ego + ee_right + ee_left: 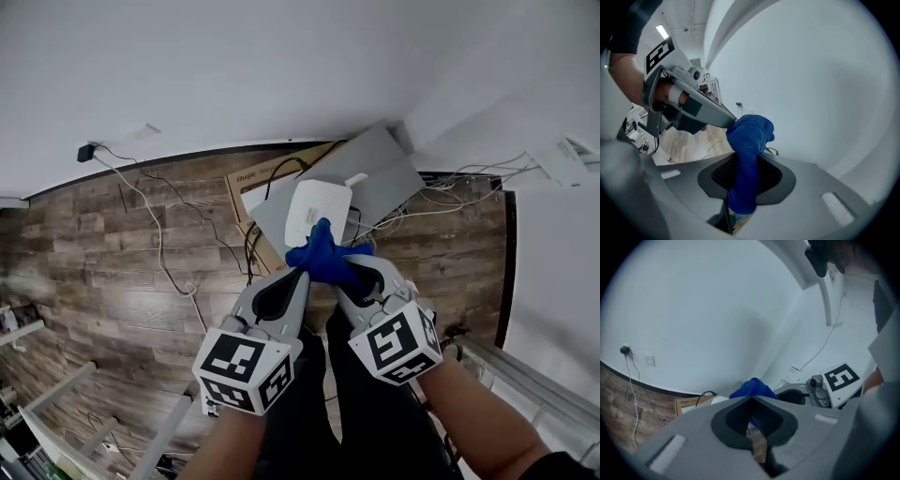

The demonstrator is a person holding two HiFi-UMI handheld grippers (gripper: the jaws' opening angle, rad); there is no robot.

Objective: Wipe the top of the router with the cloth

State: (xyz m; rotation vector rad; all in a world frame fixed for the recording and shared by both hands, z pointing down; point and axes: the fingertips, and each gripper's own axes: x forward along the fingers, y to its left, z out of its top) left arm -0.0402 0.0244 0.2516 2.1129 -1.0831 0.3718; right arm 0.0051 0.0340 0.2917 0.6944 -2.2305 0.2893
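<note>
The white router (317, 208) lies on a grey panel (386, 161) on the floor near the wall. Just in front of it, a bunched blue cloth (323, 253) is held above the floor. My right gripper (343, 273) is shut on the cloth (746, 140), which runs down between its jaws. My left gripper (300, 274) is shut, and its tip touches the cloth's left side (752, 389). Whether it pinches any fabric is hidden. In the right gripper view the left gripper (727, 121) comes in from the left and meets the cloth. The router does not show in either gripper view.
A cardboard box (246, 180) lies under the grey panel. Black and white cables (159, 234) trail over the wooden floor (112, 272). More white cables (469, 187) run along the wall at the right. The person's dark legs (347, 412) fill the lower middle.
</note>
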